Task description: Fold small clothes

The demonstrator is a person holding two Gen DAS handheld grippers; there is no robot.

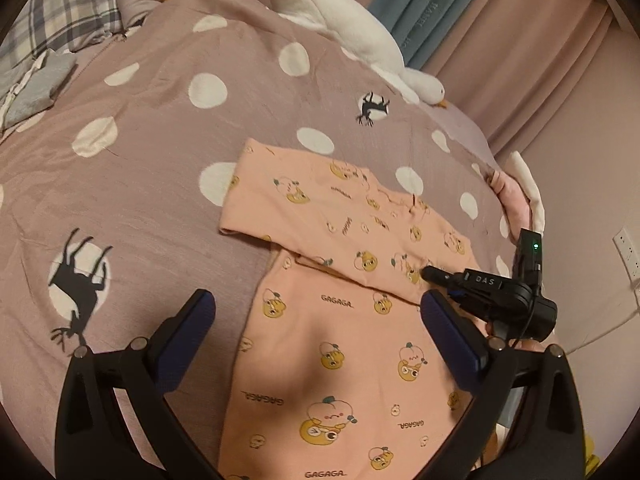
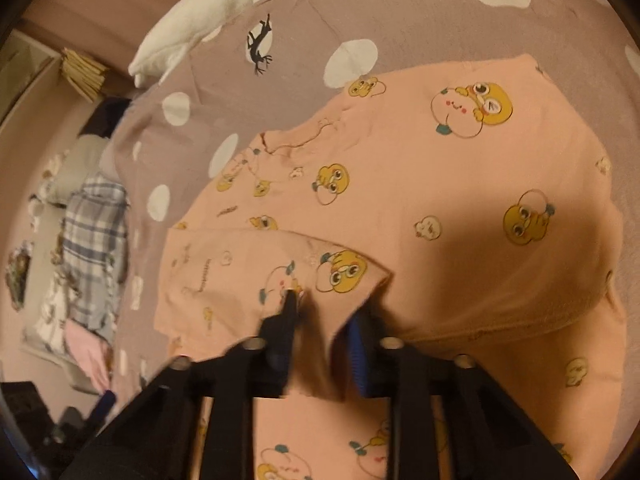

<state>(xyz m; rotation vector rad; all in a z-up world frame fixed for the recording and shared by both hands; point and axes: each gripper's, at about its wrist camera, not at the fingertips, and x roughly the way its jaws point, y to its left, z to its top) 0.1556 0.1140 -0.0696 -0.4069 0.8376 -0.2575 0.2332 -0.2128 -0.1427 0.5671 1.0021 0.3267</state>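
Observation:
A pink small top (image 1: pixel 340 360) printed with yellow cartoon faces lies flat on the mauve dotted bed cover (image 1: pixel 140 160). One sleeve (image 1: pixel 320 208) is folded across its chest. My left gripper (image 1: pixel 316 298) hovers over the body of the top, jaws wide open with nothing between them. My right gripper (image 1: pixel 426 273) reaches in from the right edge of the top. In the right wrist view the right gripper (image 2: pixel 324 312) pinches a raised fold of the other pink sleeve (image 2: pixel 240 272), with cloth bunched between its fingers. The top (image 2: pixel 460 200) fills most of that view.
A white plush goose (image 1: pixel 340 20) lies at the far side of the bed. A plaid pillow (image 1: pixel 60 12) and grey folded clothes (image 1: pixel 36 84) sit at the far left. Curtains (image 1: pixel 500 40) and a wall socket (image 1: pixel 628 248) are on the right. Plaid cloth (image 2: pixel 92 232) lies beside the bed.

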